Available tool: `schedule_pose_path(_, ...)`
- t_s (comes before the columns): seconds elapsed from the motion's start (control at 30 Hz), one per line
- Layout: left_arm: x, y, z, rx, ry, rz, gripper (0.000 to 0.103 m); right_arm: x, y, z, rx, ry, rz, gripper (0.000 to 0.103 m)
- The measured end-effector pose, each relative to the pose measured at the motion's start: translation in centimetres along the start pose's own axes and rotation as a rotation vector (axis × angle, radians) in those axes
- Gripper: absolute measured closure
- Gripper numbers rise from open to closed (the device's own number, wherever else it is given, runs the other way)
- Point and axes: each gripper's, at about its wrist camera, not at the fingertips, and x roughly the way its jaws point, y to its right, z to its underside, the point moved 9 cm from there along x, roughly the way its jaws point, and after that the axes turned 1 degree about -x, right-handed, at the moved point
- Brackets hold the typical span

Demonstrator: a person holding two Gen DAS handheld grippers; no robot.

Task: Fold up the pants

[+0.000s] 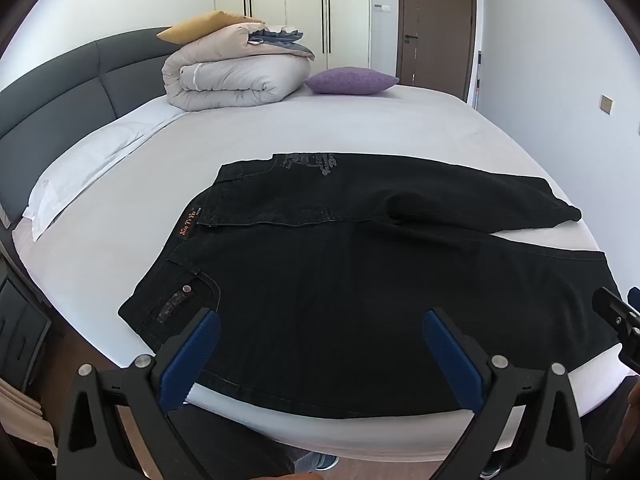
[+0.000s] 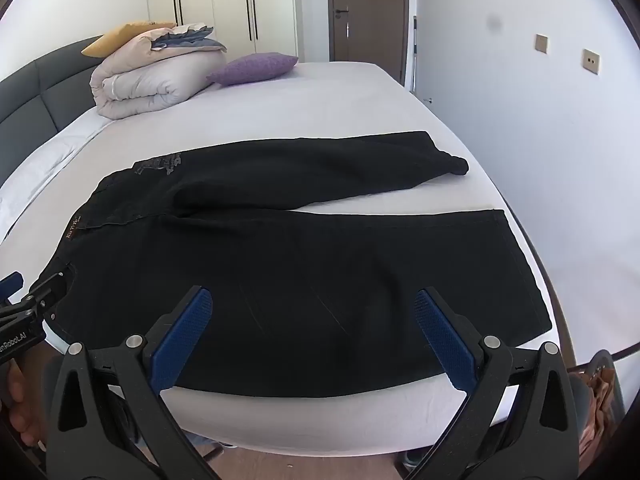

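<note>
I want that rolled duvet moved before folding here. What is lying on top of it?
On the duvet lie a mustard pillow and a bundle of blue-grey fabric. The duvet covers whatever lies beneath it, and how far the pillow extends behind cannot be seen.

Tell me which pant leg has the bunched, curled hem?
The far leg of the black jeans: its hem curls up at the end, while the near leg ends in a flat, straight hem.

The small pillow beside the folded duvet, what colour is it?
Purple; the pillow shows best in the left wrist view.
</note>
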Motion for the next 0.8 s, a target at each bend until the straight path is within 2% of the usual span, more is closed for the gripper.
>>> schedule_pose_path(0.8, 0.0, 0.1, 0.1, 0.003, 0.005, -0.001, 0.0, 0.4, -1.0, 0.5, -0.018, -0.021, 0.018, 0.0)
